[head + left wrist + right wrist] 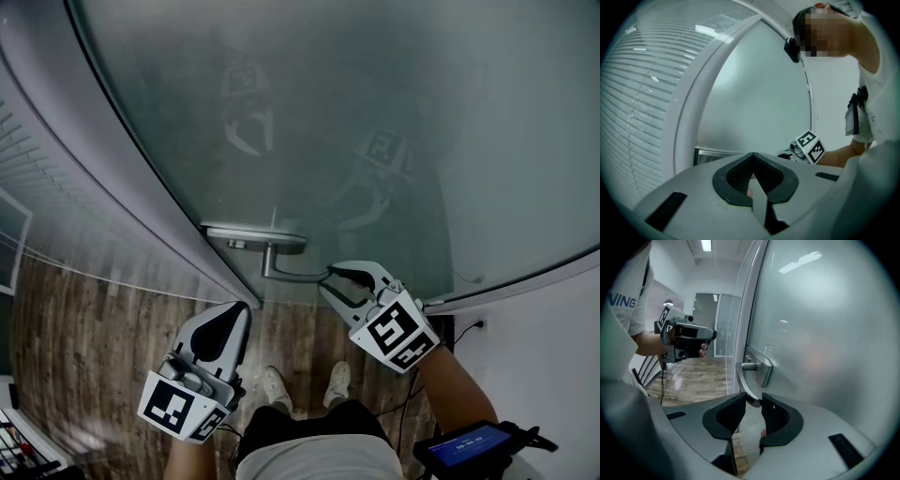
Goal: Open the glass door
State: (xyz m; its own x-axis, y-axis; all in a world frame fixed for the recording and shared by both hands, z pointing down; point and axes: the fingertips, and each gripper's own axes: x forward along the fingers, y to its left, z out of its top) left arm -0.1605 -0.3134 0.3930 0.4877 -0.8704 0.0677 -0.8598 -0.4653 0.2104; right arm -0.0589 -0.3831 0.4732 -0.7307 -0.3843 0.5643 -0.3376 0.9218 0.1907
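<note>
The frosted glass door (375,112) fills the upper head view, with a metal handle plate (253,237) and a lever handle (291,272) near its left edge. My right gripper (330,277) is at the free end of the lever. In the right gripper view the lever handle (749,390) curves down between the jaws of the right gripper (753,404), and both pads touch its tip. My left gripper (242,309) hangs lower left of the handle, apart from it, holding nothing. In the left gripper view the left gripper (752,157) has its pad tips together.
A pale door frame (112,187) curves along the door's left side, with slatted blinds (642,93) beyond it. Wooden floor (84,337) lies below, with the person's shoes (277,389) on it. A small screen device (473,445) sits at the lower right, near a wall outlet (473,325).
</note>
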